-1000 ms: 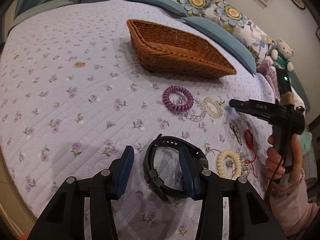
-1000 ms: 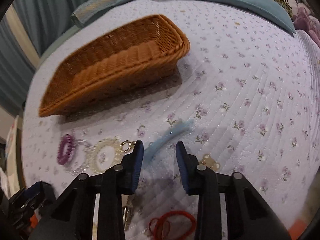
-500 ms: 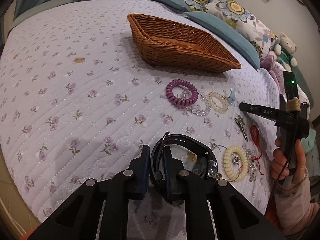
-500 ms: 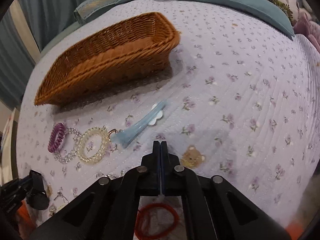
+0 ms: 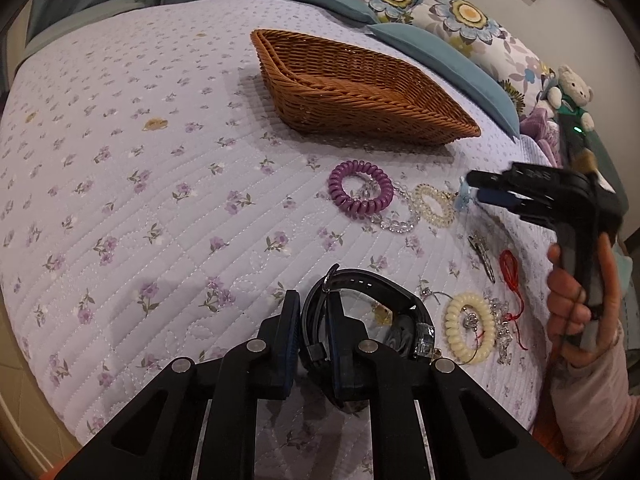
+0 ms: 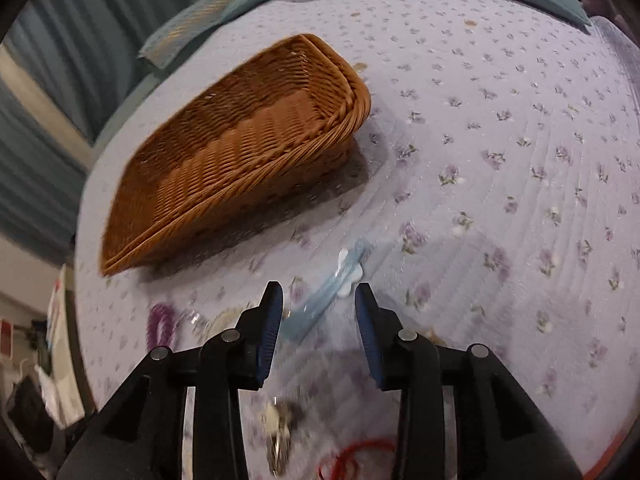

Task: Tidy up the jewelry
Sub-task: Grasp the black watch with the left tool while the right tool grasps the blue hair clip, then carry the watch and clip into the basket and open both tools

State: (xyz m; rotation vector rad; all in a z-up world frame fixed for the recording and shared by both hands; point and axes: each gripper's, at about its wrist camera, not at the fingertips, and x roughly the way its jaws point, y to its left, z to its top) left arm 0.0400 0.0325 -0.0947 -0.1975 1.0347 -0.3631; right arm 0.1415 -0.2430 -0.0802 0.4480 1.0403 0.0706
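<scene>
My left gripper (image 5: 314, 320) is shut on the strap of a black wristwatch (image 5: 372, 284) lying on the lilac quilt. A brown wicker basket (image 5: 352, 92) stands beyond it; it also shows in the right wrist view (image 6: 240, 152). My right gripper (image 6: 319, 300) is open, its fingers on either side of a light blue hair clip (image 6: 332, 284) on the quilt. In the left wrist view the right gripper (image 5: 496, 188) hovers by the clip (image 5: 464, 196).
A purple coil hair tie (image 5: 360, 192), a clear bead bracelet (image 5: 394, 220), a yellowish coil tie (image 5: 434, 206), a cream coil tie (image 5: 468, 328), a metal clip (image 5: 482, 252) and a red cord (image 5: 510, 268) lie on the quilt. Pillows (image 5: 436, 12) and a teddy bear (image 5: 572, 88) line the far side.
My left gripper closed on the watch strap and still holds it. My right gripper closed half a second ago, then opened again and moved forward around the blue clip.
</scene>
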